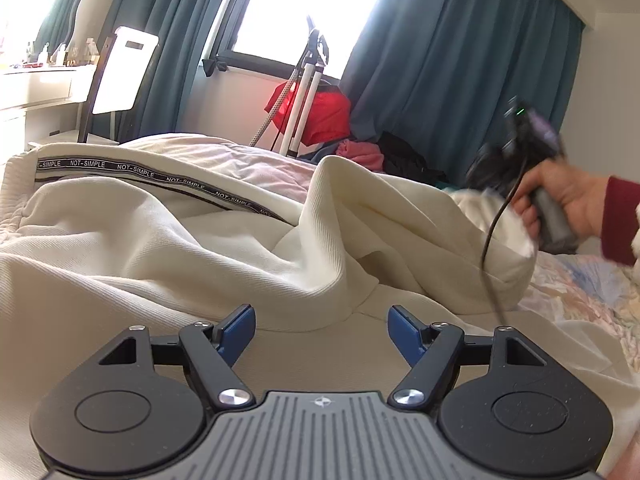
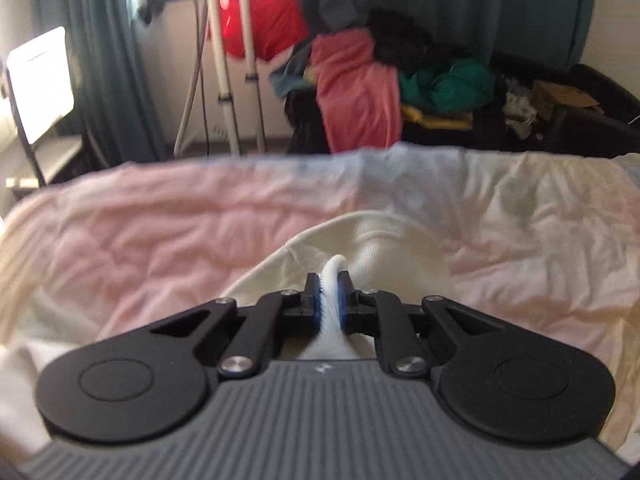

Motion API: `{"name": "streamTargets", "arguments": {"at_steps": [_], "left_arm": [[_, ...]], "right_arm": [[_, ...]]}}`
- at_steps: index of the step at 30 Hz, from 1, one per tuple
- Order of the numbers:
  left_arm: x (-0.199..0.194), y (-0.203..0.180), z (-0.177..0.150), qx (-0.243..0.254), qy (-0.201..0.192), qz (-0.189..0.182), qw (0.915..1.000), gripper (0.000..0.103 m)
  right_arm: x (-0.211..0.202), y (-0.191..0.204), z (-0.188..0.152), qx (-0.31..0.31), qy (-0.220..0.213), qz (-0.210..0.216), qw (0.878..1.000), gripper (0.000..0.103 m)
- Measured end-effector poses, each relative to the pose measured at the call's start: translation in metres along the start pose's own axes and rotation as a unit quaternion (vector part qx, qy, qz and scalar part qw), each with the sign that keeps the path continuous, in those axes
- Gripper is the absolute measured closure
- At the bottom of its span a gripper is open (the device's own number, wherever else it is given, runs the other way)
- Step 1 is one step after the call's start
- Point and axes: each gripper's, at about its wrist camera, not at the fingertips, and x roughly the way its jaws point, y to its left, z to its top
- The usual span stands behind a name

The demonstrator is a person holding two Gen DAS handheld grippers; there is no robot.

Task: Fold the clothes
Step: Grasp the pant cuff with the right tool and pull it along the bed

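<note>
Honestly, my right gripper (image 1: 486,184) is only a blur from the left camera, its tips lost against the cream sweatshirt (image 1: 168,236) spread over the bed (image 1: 592,292). Its own camera shows it pinched tight on a white fold. My left gripper (image 1: 321,330) hangs wide open above the cloth, gripping nothing.

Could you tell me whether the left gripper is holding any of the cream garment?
No, the left gripper is open, its blue pads apart above the cream garment, gripping nothing.
</note>
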Motion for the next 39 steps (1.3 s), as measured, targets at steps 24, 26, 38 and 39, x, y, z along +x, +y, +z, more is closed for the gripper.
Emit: {"name": "streamTargets", "arguments": {"at_steps": [24, 26, 38, 39], "left_arm": [[0.003, -0.020, -0.010, 0.034, 0.007, 0.011, 0.9993, 0.029], [0.005, -0.020, -0.011, 0.033, 0.011, 0.012, 0.9993, 0.029], [0.007, -0.018, -0.013, 0.033, 0.010, 0.012, 0.9993, 0.029], [0.006, -0.018, -0.013, 0.033, 0.009, 0.012, 0.9994, 0.029]], "right_arm": [[-0.046, -0.329, -0.231, 0.496, -0.102, 0.041, 0.861, 0.035], [-0.047, -0.323, -0.224, 0.483, -0.109, 0.068, 0.866, 0.017], [-0.070, -0.285, -0.136, 0.327, -0.144, -0.047, 0.933, 0.095], [-0.080, -0.287, -0.127, 0.325, -0.175, -0.049, 0.928, 0.095]]}}
